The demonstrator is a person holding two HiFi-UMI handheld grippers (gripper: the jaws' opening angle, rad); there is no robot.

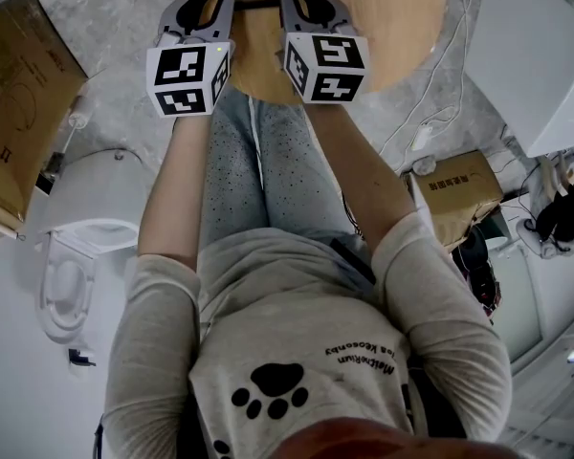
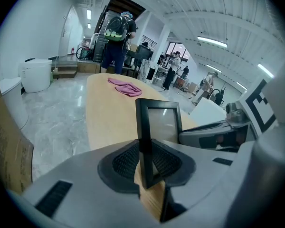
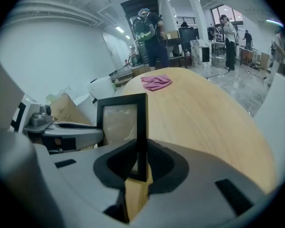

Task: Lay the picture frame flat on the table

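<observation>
Wood is seen first: a pale, rounded table on a grey marbled floor, in a long white hall lit by ceiling strips. A pink cloth is lying far up the tabletop, well apart from the action. Cardboard boxes are stacked left of the person, and a white toilet is parked beside them. At the far end of the table a person with a backpack is seen from behind.

And the picture frame is held upright near the table's near end. Its left bar is clamped between the pads of the left gripper, and its right bar is pinched the same way by the right gripper. Its glass is turned towards the far end of the table.

From the head view only a thin dark line of the frame is made out between the two marker cubes, and the jaw tips are cut off by the top edge. The frame's lower edge is masked by the pads, so contact with the wood cannot be judged. Distant figures are too small to read.

The near rim of the table is curved just under the grippers. Bare wood is left open ahead of the frame, all the way to the cloth.
</observation>
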